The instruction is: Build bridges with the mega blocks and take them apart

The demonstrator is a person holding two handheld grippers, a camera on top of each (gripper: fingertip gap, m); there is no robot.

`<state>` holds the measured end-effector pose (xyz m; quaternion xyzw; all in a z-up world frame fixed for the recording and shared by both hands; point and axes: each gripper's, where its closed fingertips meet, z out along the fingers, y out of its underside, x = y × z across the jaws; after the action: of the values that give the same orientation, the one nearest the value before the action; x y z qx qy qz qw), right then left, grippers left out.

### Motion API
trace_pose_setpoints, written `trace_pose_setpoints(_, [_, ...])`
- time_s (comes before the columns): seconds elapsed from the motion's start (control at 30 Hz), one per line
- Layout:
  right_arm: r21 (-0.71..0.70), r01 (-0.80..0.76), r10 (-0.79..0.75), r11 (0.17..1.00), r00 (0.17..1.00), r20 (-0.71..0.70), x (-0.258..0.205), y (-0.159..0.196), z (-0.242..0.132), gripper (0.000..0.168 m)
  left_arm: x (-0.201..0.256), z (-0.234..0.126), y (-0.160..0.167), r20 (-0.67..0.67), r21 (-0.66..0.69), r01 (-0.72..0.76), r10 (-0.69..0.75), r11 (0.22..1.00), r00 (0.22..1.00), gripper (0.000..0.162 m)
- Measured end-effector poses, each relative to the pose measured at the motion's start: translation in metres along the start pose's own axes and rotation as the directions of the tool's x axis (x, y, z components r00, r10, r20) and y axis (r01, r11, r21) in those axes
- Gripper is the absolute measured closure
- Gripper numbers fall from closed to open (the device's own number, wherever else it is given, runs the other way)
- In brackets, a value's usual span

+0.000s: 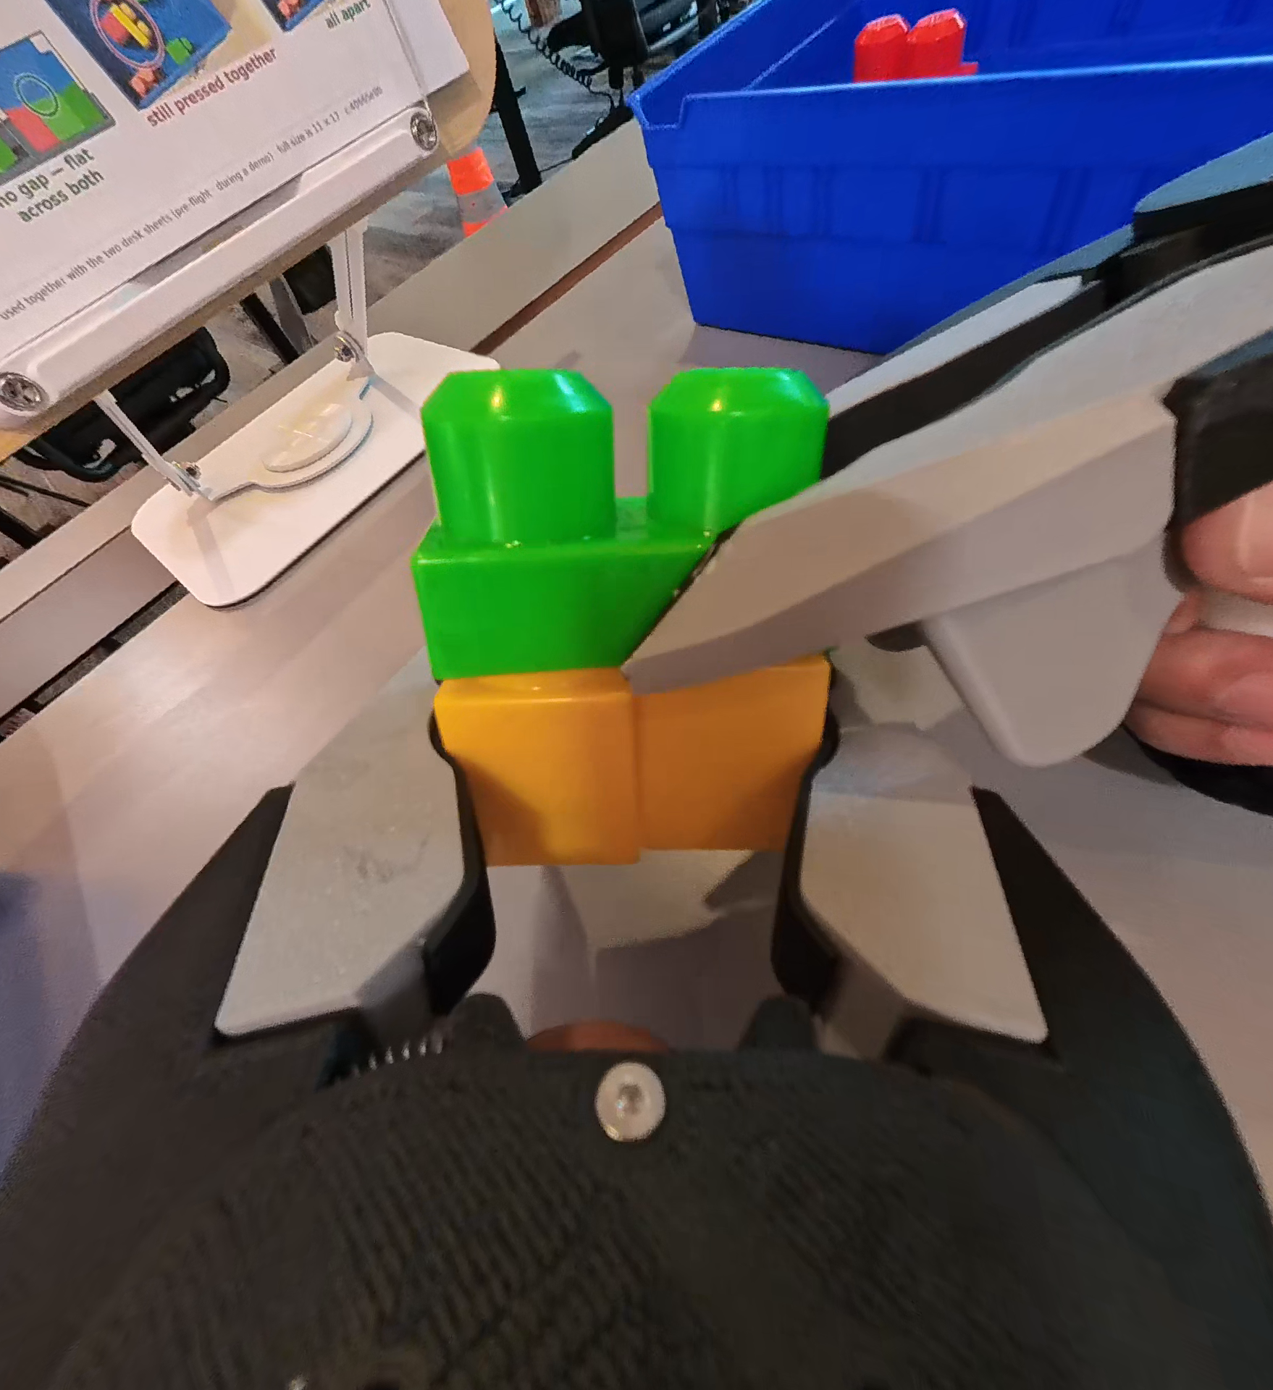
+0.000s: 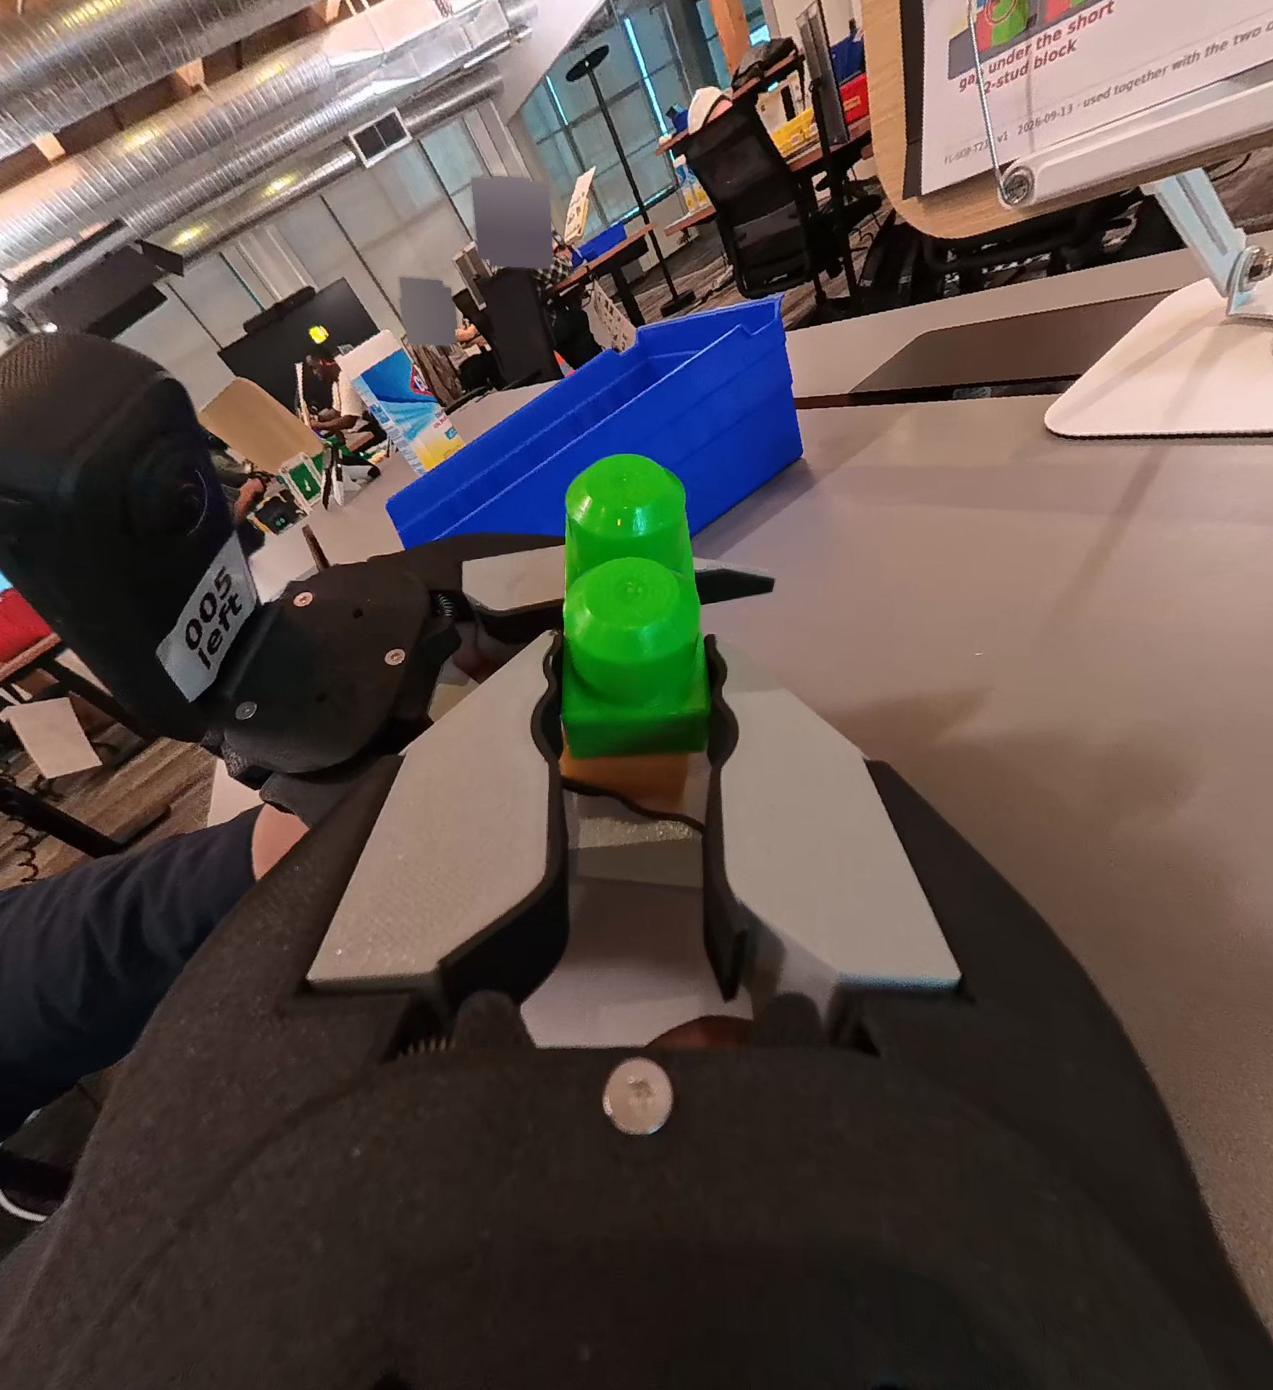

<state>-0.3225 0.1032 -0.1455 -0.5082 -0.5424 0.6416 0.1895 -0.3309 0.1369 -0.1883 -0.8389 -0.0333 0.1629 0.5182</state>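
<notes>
A green two-stud block (image 1: 536, 594) sits pressed on top of a yellow block (image 1: 551, 760). My left gripper (image 1: 633, 752) is shut on the yellow block, one finger on each end. My right gripper (image 2: 633, 677) is shut on the green block (image 2: 630, 714) across its base, with the yellow block (image 2: 618, 778) just below its fingers. In the left wrist view the right gripper's fingers (image 1: 919, 556) come in from the right and cover the green block's right end. The stack is held a little above the grey table (image 2: 994, 677).
A blue bin (image 1: 882, 226) stands at the back right of the left wrist view, with a red block (image 1: 912, 45) in it. Another blue bin (image 2: 618, 429) lies beyond the stack. A white sign stand (image 1: 265, 481) holds an instruction sheet at the table's far edge. The tips of one gripper are about 5 cm away from the tips of the other.
</notes>
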Motion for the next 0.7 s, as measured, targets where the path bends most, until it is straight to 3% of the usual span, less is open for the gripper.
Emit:
trace_pose_setpoints(0.27, [-0.035,-0.02,0.021,0.999,1.0,0.016,0.001,0.001,-0.003,0.135,0.003,0.002,0.0,-0.037,-0.004,0.0,0.0,1.0,0.999,0.07])
trace_pose_setpoints(0.47, [0.053,-0.034,0.033,0.998,0.999,0.023,0.005,-0.026,-0.023,0.131,-0.009,0.004,0.008,0.027,-0.007,-0.058,0.059,0.998,0.998,0.07])
trace_pose_setpoints(0.63, [0.015,0.079,-0.077,0.997,0.993,-0.094,0.013,-0.036,-0.026,0.139,-0.01,0.003,0.005,0.042,0.013,-0.102,0.102,0.995,0.994,0.071])
trace_pose_setpoints(0.7, [-0.067,0.13,-0.136,0.989,0.984,-0.111,0.01,-0.033,-0.023,0.141,-0.007,0.003,0.005,0.033,0.013,-0.12,0.119,0.993,0.992,0.071])
